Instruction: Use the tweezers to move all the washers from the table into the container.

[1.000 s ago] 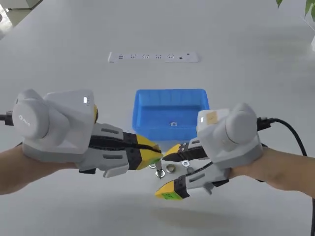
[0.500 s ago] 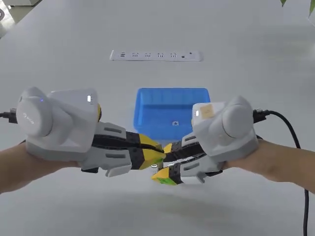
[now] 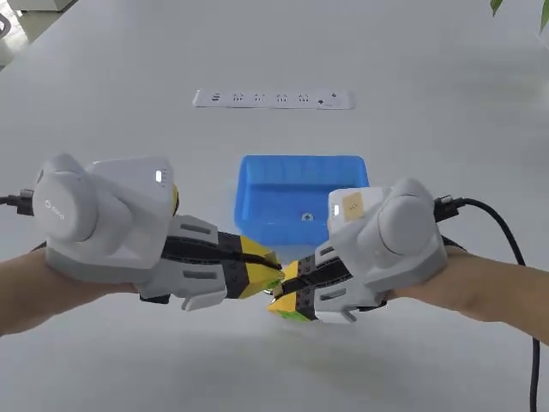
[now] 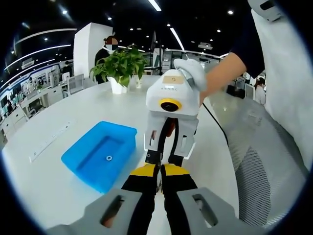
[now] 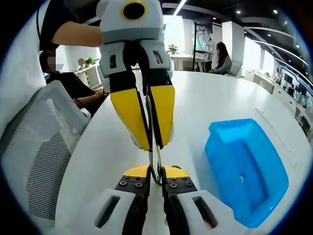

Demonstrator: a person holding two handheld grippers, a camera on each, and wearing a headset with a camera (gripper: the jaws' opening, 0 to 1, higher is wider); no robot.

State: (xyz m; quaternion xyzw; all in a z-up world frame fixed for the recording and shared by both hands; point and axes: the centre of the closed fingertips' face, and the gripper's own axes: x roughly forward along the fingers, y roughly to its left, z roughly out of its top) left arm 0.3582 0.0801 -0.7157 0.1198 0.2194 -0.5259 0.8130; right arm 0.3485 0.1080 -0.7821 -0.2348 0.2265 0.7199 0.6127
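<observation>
The right gripper (image 5: 155, 177) has its jaws pinched onto the thin metal tweezers (image 5: 154, 164) at the lower centre of its own view. The left gripper (image 5: 155, 142), reaching down from the top of that view, also pinches the tweezers between its yellow jaws. In the head view the two meet tip to tip at lower centre, low over the table (image 3: 429, 86). Just above them sits the blue container (image 3: 274, 193), with one washer (image 3: 307, 217) lying flat on its floor. I cannot tell whether more washers lie under the grippers. A washer looks small, light, hard and slick. It would likely skid if pushed, so nipping across its ring, one tip through the hole, seems safest. The springy tweezers probably want a hold mid-length.
</observation>
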